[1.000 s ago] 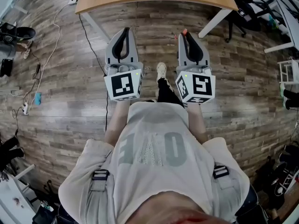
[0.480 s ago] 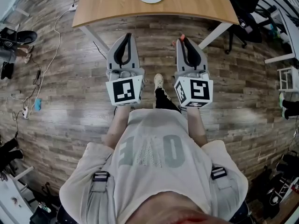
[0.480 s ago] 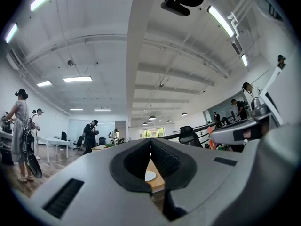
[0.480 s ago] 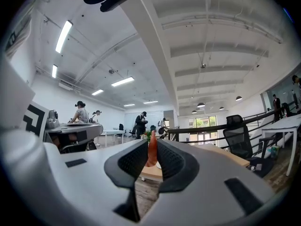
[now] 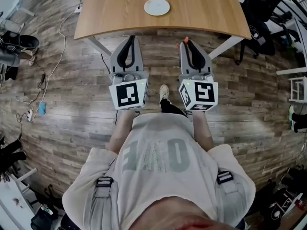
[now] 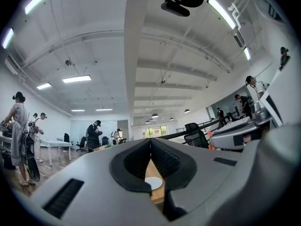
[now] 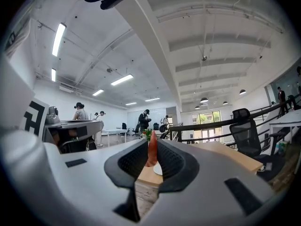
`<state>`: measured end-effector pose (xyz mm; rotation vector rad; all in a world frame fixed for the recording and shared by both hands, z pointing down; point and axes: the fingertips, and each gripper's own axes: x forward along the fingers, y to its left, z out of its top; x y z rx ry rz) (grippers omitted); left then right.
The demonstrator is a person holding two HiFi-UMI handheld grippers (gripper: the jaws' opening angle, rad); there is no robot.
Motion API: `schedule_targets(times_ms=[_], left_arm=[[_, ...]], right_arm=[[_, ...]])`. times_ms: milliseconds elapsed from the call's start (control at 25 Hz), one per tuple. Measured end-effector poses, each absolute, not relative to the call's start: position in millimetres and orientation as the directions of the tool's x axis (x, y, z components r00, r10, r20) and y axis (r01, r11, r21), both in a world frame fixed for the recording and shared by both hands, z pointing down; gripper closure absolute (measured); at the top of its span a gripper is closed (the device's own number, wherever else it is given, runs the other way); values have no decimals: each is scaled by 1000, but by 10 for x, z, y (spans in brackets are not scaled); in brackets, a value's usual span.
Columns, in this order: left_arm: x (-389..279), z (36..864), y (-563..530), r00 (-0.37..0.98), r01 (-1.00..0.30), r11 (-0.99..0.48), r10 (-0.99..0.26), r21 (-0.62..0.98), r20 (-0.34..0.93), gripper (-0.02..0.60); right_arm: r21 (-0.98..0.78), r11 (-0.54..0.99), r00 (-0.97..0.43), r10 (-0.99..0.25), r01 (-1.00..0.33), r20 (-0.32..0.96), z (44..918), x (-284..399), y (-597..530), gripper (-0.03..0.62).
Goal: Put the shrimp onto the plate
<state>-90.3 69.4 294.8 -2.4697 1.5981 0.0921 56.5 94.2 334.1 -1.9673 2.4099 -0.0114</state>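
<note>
The plate point(image 5: 157, 6) sits on the table point(image 5: 206, 11). The left gripper point(image 5: 129, 38) and right gripper point(image 5: 187, 42) are side by side before its near edge. The shrimp point(image 7: 152, 150) is between the right jaws.

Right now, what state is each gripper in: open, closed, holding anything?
Left gripper: closed, empty.
Right gripper: closed on the shrimp.

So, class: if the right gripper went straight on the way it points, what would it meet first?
Probably the near edge of the wooden table: only floor lies between it and the right gripper, shut on the shrimp. Height is unclear; it may pass above.
</note>
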Motion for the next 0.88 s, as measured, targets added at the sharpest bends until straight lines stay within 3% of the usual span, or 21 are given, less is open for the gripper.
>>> schedule_targets(times_ms=[880], left_arm=[[-230, 2817, -1281, 345, -938, -331, -919, -101, -189, 572]], right_arm=[[28, 340, -340, -940, -940, 7, 3219, 1018, -969, 530]])
